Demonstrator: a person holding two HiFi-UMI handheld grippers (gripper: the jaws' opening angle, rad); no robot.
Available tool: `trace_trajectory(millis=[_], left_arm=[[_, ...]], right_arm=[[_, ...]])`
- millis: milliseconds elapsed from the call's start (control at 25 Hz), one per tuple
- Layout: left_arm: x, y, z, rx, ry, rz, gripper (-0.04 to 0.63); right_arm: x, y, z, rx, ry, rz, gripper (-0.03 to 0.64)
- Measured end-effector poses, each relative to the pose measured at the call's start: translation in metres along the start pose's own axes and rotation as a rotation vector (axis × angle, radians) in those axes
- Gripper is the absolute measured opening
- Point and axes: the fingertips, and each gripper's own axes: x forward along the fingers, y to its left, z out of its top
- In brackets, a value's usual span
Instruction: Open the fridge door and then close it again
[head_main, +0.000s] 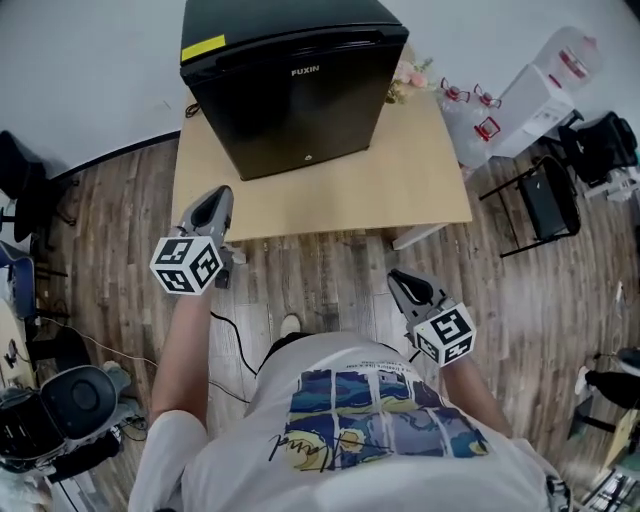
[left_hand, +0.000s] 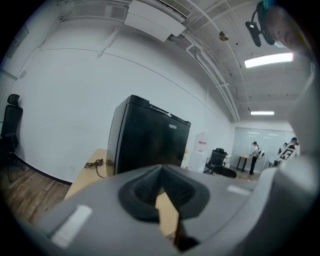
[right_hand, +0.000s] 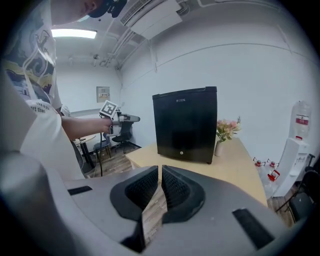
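Left gripper (head_main: 212, 207) hovers at the table (head_main: 400, 190) edge, jaws pressed together and empty. Just ahead of it stands the fridge (head_main: 290, 90), door shut. Right gripper (head_main: 402, 282), jaws nearly touching and empty, hangs farther back from the fridge.

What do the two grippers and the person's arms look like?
The left gripper and right gripper have grey bodies with black ribbed pads. Each carries a white cube printed with black square markers. The person wears a white short-sleeved T-shirt with a blue print.
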Motion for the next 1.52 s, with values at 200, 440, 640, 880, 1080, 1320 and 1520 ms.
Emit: trace_trajectory(millis=[200,440,640,880,1080,1320,1520], left_arm=[[-0.036,-0.079,-0.03,-0.018,0.031,-0.012,0.009],[-0.076,-0.175,-0.058,-0.018,0.037,-0.037,0.009],[-0.108,-0.233,-0.08,-0.019,0.066,-0.046,0.009],[-0.131,-0.279,-0.102,-0.062,0.088,-0.048,0.009],[-0.141,-0.304,-0.11,-0.073,0.072,-0.051,0.009],[-0.151,-0.324,-0.123,-0.071,0.08,-0.048,0.009],[-0.15,-0.333,-0.127,-0.09,0.079,-0.054,0.009]], right_arm=[[-0.025,-0.013,-0.011,-0.039,-0.008,0.08,0.029],[-0.053,-0.012,-0.026,-0.075,-0.001,0.184,0.029],[-0.076,-0.003,-0.04,-0.091,-0.004,0.246,0.029],[-0.101,0.002,-0.051,-0.072,-0.034,0.257,0.029],[-0.116,0.01,-0.055,-0.083,-0.055,0.271,0.028],[-0.131,0.014,-0.06,-0.098,-0.062,0.282,0.028],[-0.138,0.015,-0.062,-0.112,-0.062,0.286,0.026]])
